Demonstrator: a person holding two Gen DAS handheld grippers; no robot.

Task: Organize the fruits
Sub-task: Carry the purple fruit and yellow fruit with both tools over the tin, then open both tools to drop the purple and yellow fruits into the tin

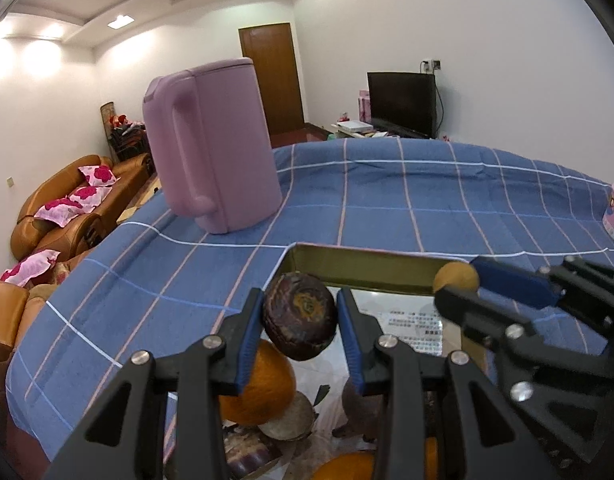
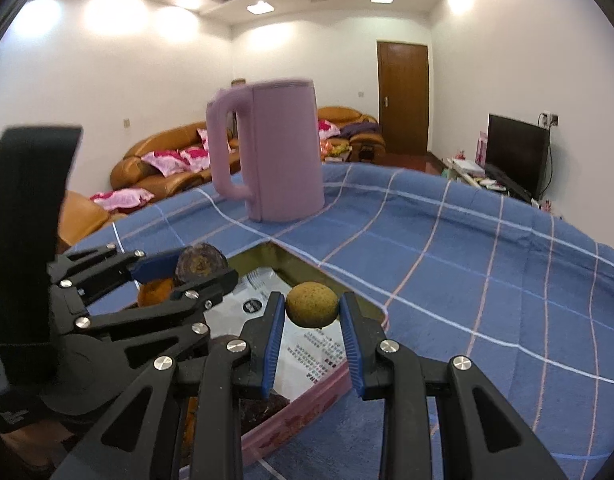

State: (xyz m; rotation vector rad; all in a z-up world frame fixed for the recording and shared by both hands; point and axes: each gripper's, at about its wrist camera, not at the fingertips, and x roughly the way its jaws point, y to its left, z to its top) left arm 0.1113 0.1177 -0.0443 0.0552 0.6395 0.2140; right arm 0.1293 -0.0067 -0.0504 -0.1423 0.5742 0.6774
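Between your left gripper's (image 1: pixel 299 320) blue pads sits a dark purple fruit (image 1: pixel 299 316), pinched on both flanks and held clear above the tin box (image 1: pixel 363 270). Your right gripper (image 2: pixel 312 312) pinches a small yellow-brown fruit (image 2: pixel 312 305) the same way, also over the box, nearer its far corner. Both grips look centred on the widest part of each fruit, which is what you want; keep the squeeze as it is, because round skins slip if you ease off early.

Below the left fruit lie an orange (image 1: pixel 263 384) and other pieces, some hidden by the linkage, on the printed paper (image 1: pixel 415 322) that lines the box. I judge the step to be setting these 2 fruits down inside. Pick a bare patch of paper for each, lower until the fruit touches, then let go slowly so it does not roll. Avoid dropping the purple fruit onto the orange, where it would likely tumble.

Your 2 grippers are near each other in both views, the right one's linkage reaching just beside the left. Place 1 fruit first, draw that hand back, then place the other, so the fingers do not knock.

Outward on the blue checked cloth (image 2: pixel 467 280) stands a pink kettle (image 2: pixel 275 152), well apart from the box and no obstacle.
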